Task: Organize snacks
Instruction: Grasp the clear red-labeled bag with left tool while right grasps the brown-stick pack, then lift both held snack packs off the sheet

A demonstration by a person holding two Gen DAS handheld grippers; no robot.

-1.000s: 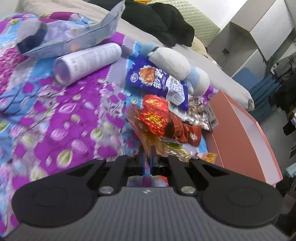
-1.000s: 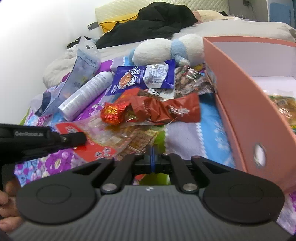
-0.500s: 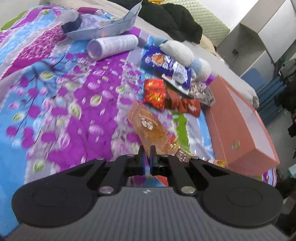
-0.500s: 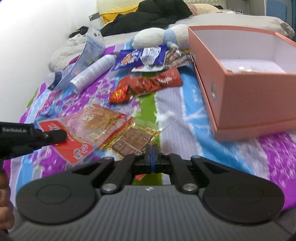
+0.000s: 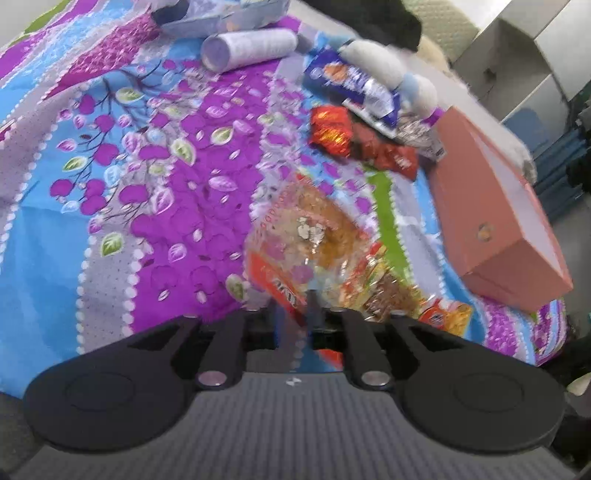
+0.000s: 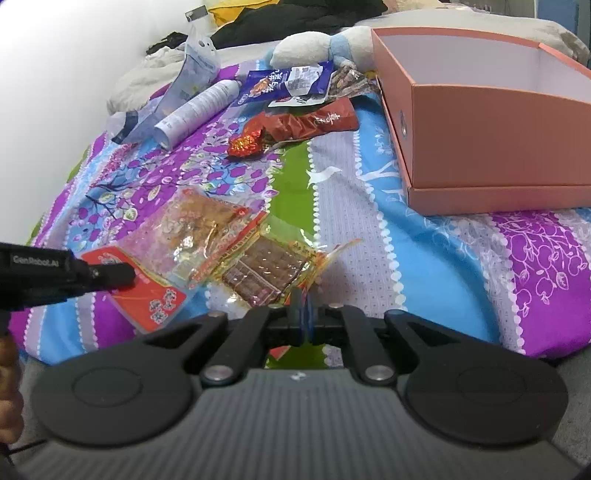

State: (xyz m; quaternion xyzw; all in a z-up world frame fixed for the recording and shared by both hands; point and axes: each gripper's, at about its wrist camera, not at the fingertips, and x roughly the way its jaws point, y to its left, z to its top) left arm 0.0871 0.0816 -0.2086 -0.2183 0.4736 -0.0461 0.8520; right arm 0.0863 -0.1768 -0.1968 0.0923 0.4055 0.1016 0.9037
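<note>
Snack packets lie on a flowered bedspread. A clear packet with a red end (image 6: 173, 254) (image 5: 295, 240) and a brown-filled clear packet (image 6: 266, 269) (image 5: 384, 291) lie nearest. Red foil packets (image 6: 295, 125) (image 5: 354, 136) and a purple packet (image 6: 284, 83) (image 5: 351, 83) lie farther back. An open pink box (image 6: 480, 147) (image 5: 495, 214) stands at the right. My left gripper (image 5: 293, 317) is slightly open over the red end of the clear packet; it also shows in the right wrist view (image 6: 110, 275). My right gripper (image 6: 301, 317) is shut and empty, just before the brown packet.
A white spray can (image 6: 199, 109) (image 5: 251, 48), a pale pouch (image 6: 184, 81) and a plush toy (image 6: 317, 46) lie at the back. Black clothes (image 6: 303, 13) are heaped beyond. White shelves (image 5: 535, 48) stand past the bed. The bed's near edge is below both grippers.
Both grippers have pulled back and up from the snack pile, so more of the bedspread and the whole box show. The left gripper's fingers have parted slightly.
</note>
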